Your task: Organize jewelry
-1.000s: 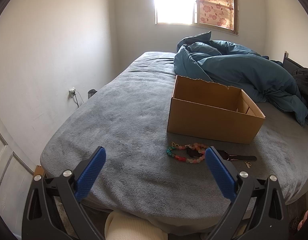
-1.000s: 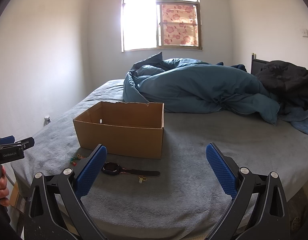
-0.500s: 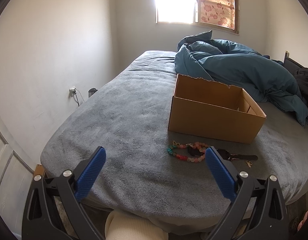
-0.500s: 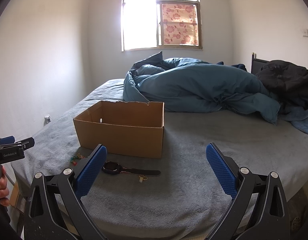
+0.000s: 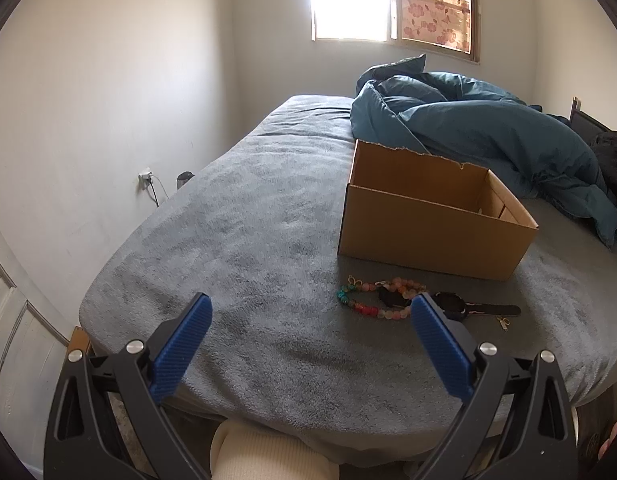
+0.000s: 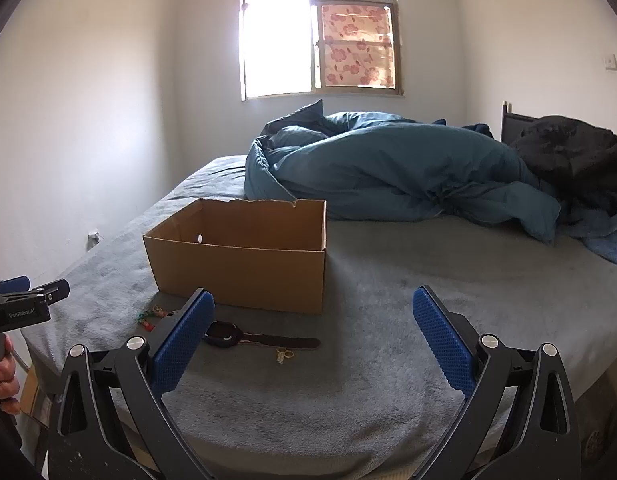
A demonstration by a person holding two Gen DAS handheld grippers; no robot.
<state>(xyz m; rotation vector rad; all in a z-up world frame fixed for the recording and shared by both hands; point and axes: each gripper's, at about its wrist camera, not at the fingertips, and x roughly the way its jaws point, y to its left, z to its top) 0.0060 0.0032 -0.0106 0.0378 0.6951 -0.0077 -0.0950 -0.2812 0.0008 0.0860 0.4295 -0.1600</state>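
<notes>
Both the left gripper [image 5: 308,320] and the right gripper [image 6: 314,314] hover spread wide and empty off the bed's [image 5: 236,240] near edge, probably lining up a first pick. One cardboard box [image 5: 432,236] waits open; before it lie one beaded bracelet [image 5: 372,304], one watch [image 6: 260,338], one small gold piece [image 6: 284,355].

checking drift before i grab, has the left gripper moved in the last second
Yes, slightly: in the left wrist view the cardboard box edged right and up, so the left gripper drifted a little left.
</notes>
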